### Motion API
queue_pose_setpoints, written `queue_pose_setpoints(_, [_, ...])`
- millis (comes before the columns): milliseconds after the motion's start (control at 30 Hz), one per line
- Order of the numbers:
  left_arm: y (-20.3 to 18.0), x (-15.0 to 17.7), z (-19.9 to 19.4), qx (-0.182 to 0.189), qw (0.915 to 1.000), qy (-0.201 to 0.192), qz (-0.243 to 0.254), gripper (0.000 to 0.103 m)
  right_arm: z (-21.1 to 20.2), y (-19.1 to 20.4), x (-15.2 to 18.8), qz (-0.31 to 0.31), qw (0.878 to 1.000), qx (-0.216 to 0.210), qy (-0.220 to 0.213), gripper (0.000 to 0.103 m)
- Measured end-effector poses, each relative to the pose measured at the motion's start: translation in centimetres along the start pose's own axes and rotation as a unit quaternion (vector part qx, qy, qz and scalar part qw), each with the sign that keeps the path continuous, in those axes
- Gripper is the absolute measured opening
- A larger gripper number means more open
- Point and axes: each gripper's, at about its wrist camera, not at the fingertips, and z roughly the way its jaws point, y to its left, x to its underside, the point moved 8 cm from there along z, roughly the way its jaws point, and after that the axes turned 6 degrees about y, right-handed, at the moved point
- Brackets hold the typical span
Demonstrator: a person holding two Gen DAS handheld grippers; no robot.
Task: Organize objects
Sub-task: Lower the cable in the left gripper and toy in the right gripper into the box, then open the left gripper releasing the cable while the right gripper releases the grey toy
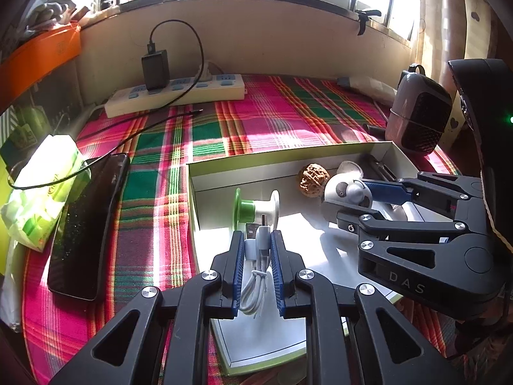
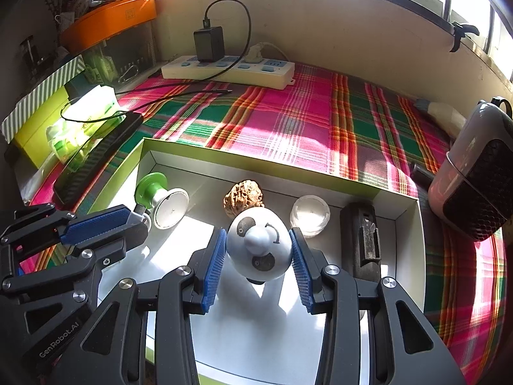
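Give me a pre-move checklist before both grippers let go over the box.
1. Left gripper clamped on coiled white cable: ok.
2. Right gripper holding panda egg toy: ok.
3. Both loads above the white box: ok.
4. Bare floor under each load: ok.
5. Walnut and green spool clear of the drop spots: ok.
6. Height of loads above box floor: cannot tell.

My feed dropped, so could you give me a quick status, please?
Left gripper shut on white cable. Right gripper shut on panda egg, over the box. Nothing blocking.
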Motion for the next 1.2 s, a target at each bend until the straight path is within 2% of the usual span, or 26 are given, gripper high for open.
queue_pose_setpoints(100, [0.0,-0.2,0.3,-0.002,1.0000,0.002,0.001,0.015,0.4,0.0,-0.2,-0.001,1.000,-0.001,0.003,0.031])
queue_pose_setpoints(1200, [-0.6,-0.1,1.2,0.006,0.9999,0.010,0.006,0.015,0.8,-0.3,-0.7,0.008,1.000,-0.004,-0.004,0.031])
